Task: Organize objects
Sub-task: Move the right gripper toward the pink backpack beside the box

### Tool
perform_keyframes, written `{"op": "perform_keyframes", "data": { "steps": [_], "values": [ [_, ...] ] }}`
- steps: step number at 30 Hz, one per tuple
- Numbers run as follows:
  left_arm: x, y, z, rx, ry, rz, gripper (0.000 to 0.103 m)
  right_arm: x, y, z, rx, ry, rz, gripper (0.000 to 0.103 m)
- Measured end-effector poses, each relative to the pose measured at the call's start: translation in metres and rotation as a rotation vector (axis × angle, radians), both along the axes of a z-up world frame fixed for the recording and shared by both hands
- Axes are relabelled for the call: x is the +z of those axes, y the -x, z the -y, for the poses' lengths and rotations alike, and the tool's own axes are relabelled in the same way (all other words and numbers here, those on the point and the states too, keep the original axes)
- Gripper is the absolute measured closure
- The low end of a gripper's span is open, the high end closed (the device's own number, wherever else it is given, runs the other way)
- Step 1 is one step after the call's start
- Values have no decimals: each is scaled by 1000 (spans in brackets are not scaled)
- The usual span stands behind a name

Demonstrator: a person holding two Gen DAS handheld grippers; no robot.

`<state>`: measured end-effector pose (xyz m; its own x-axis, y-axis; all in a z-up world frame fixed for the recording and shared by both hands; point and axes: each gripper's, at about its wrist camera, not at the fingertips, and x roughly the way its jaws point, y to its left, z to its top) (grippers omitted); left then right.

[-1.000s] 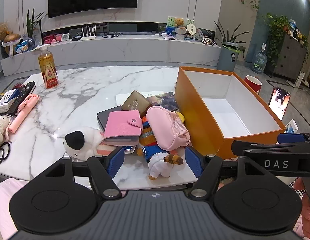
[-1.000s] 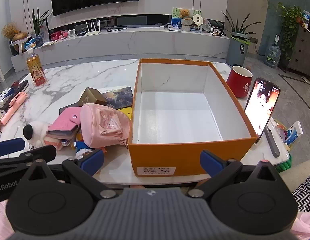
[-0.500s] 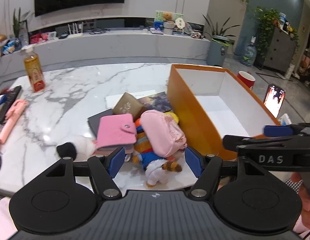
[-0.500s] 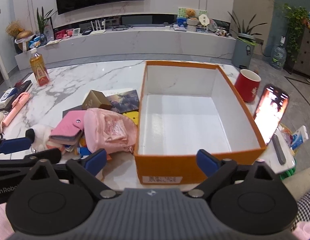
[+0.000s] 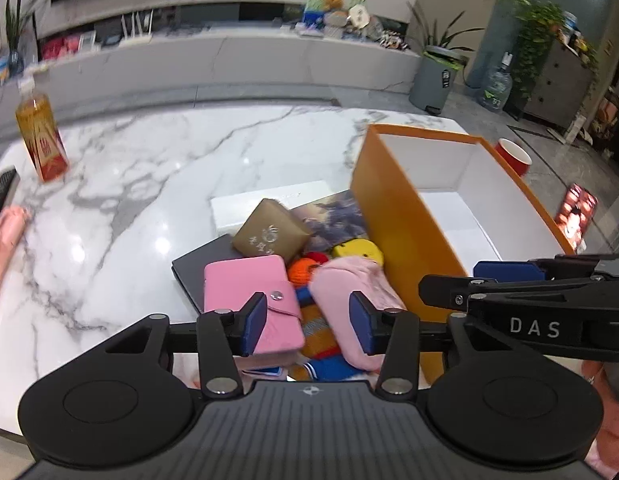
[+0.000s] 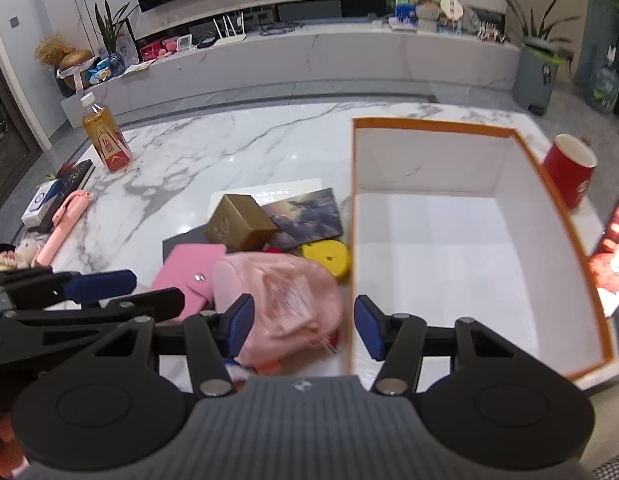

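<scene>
Your white marble table [image 5: 157, 168] carries the open orange cardboard box with a white inside [image 6: 441, 240] on its right half; the box's long axis runs away from you, and its near wall is cut off behind your right tongs [image 6: 301, 326]. Left of the box sits the heap. The soft pink fabric pouch [image 6: 285, 300] lies just beside the box's left wall, its long axis running toward you in the left wrist view, and its near end is hidden by the tongs. The flat pink snap wallet [image 5: 249, 300] lies beside it, long axis also toward you, snap flap at the near right corner, resting on a dark grey flat book [image 5: 201, 268]. A gold square box [image 6: 239, 222] sits tilted behind. A knitted doll under the pouch is mostly hidden. Your left tongs [image 5: 307, 326] are spread above the wallet and pouch, holding nothing; your right tongs are spread too, straddling the pouch's edge and the box wall
</scene>
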<state>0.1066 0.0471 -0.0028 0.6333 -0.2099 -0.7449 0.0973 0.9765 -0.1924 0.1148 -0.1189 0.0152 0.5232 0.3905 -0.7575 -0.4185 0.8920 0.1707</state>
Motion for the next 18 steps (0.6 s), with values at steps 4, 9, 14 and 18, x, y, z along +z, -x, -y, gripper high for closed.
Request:
{"op": "perform_keyframes", "data": {
  "steps": [4,9,14,18],
  "values": [
    [-7,-19,-11,-27,35,-44,60,-3,-23,-21,0,-6,-31,47],
    [-18,-36,-1,-144,115,-104,48,-11,-52,-36,3,-1,-103,55],
    [-31,-49,12,-170,109,-151,49,-19,-64,-47,18,-5,-167,55],
    [-33,-48,14,-170,91,-148,67,-21,-65,-51,26,3,-176,55]
  ]
}}
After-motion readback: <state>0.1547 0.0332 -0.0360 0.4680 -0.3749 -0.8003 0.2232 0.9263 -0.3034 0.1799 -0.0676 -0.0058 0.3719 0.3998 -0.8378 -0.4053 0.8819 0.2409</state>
